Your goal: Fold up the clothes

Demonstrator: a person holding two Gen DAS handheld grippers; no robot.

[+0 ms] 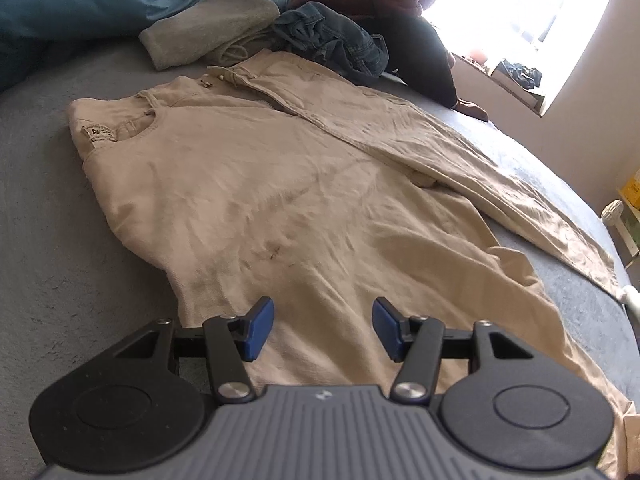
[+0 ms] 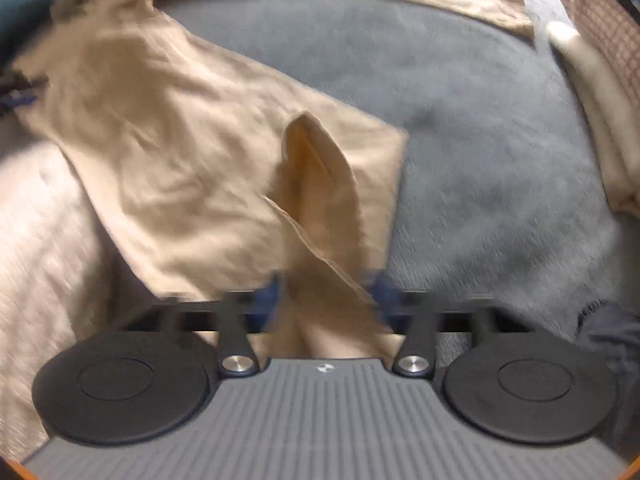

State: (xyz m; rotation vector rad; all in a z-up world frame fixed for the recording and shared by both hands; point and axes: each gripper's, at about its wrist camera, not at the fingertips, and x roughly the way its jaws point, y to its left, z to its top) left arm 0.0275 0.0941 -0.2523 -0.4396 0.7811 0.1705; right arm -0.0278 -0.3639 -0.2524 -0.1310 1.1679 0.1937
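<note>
Both grippers are seen at the lower edge of their frames: the left gripper (image 1: 323, 330) is held half open over the beige trousers (image 1: 280, 184), spread on the grey bed (image 1: 60, 240); nothing is gripped. A small label (image 1: 100, 136) at the waistband cannot be read. The right gripper (image 2: 326, 292) is closed on a trouser fold (image 2: 316, 184), blurred.
</note>
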